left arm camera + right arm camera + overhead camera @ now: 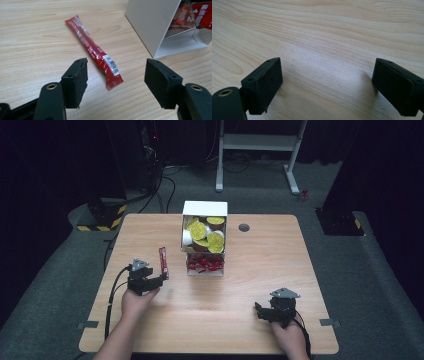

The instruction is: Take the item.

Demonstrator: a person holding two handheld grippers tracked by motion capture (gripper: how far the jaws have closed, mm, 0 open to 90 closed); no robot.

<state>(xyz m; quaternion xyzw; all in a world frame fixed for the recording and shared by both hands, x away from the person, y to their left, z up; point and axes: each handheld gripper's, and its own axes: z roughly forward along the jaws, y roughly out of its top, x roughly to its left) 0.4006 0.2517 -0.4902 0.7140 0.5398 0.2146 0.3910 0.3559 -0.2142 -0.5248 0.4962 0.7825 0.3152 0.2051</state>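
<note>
Two handheld grippers, one red sachet, one white box, all on a light wooden tabletop.

Left gripper: at the left of the tabletop, held in the person's left hand, pointing toward the far right. Its jaws stand wide apart and grasp nothing; the pads touch nothing.

Red sachet: a long, narrow foil stick with a barcode near one end, lying flat on the tabletop. In the left gripper view its near end lies just ahead of the gap between the parted jaws, apart from both pads. In the high view it lies just beyond the left gripper's tips, left of the box.

White box: open-fronted, at mid-tabletop toward the far side. Upper compartment holds yellow-lidded cups; lower compartment holds more red sachets.

Right gripper: at the near right, in the person's right hand, well apart from the box. Its jaws are spread over bare wood, nothing between them.
</note>
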